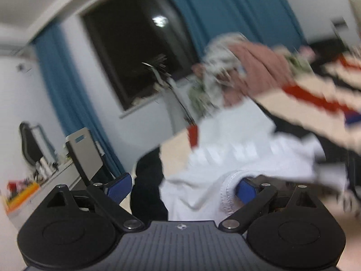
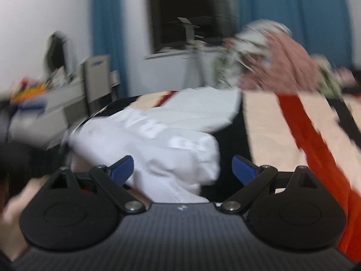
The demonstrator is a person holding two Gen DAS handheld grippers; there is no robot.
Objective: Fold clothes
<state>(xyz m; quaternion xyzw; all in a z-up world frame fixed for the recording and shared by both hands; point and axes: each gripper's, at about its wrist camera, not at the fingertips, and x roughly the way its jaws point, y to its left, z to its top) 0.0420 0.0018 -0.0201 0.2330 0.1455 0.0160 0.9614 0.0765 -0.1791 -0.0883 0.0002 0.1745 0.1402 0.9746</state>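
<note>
Left wrist: your left tongs (image 1: 182,186) gape wide, gripping nothing, a white garment (image 1: 237,158) crumpled between the pads on the striped bed (image 1: 178,151); gripping its hem looks next. Right wrist: right tongs (image 2: 182,169) equally open over it; clothes pile (image 2: 277,61) at the far edge, blue curtains (image 2: 293,11) behind.

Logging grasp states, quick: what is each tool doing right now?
Left tool: open, nothing clamped; white garment lies between its fingers.
Right tool: open, over the same white garment.
</note>
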